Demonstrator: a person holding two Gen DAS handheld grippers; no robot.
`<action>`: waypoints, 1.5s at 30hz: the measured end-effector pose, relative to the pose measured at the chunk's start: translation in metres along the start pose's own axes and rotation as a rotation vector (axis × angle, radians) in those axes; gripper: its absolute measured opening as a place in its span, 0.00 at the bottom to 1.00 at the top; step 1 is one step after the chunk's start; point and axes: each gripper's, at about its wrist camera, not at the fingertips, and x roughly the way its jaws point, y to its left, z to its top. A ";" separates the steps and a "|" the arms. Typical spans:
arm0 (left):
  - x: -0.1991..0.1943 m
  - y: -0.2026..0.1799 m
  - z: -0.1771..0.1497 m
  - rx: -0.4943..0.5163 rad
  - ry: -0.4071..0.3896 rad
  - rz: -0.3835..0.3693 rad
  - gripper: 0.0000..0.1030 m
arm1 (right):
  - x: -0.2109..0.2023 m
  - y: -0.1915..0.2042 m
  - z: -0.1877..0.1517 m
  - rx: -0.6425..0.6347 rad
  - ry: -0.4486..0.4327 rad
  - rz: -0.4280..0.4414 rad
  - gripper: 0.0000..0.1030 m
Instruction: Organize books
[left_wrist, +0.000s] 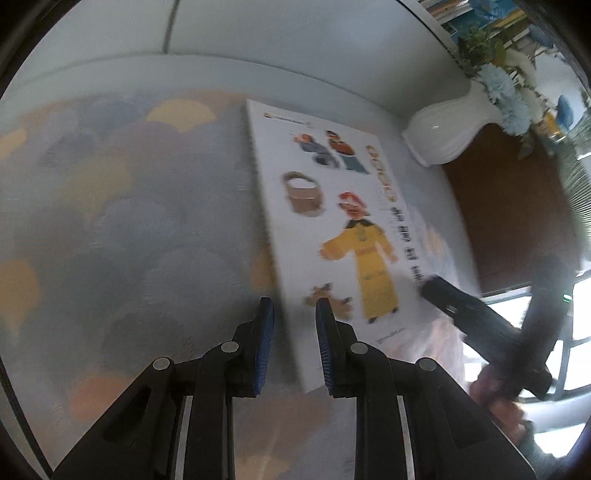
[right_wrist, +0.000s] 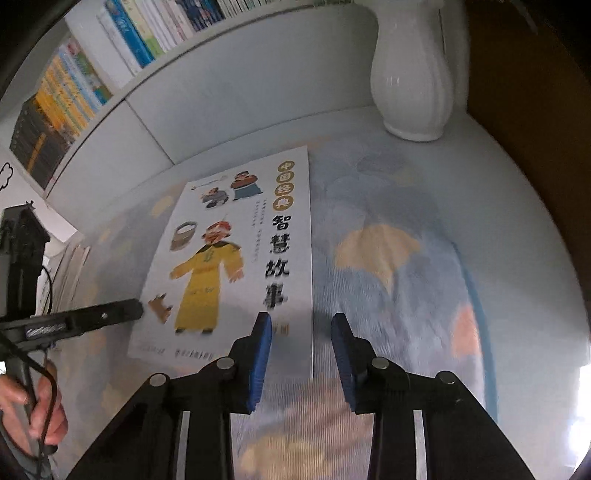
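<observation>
One white picture book lies flat on the patterned tablecloth, cover up, a yellow-robed figure on it. The left gripper sits at the book's left edge, jaws apart, the edge running between its blue pads, nothing clamped. The right gripper is at the opposite long edge, jaws wide apart and straddling that edge, holding nothing. Beyond the book stands a white vase near the back wall. Rows of books fill the shelf above, upper left in the right wrist view.
</observation>
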 end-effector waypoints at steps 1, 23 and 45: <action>0.002 0.000 0.001 0.001 0.002 -0.014 0.20 | 0.003 0.000 0.004 0.003 -0.013 0.008 0.32; -0.092 0.070 -0.203 -0.218 -0.054 -0.047 0.20 | -0.031 0.096 -0.110 -0.212 0.151 0.222 0.40; -0.123 0.097 -0.257 -0.422 -0.178 -0.328 0.23 | -0.057 0.109 -0.183 -0.144 0.180 0.361 0.38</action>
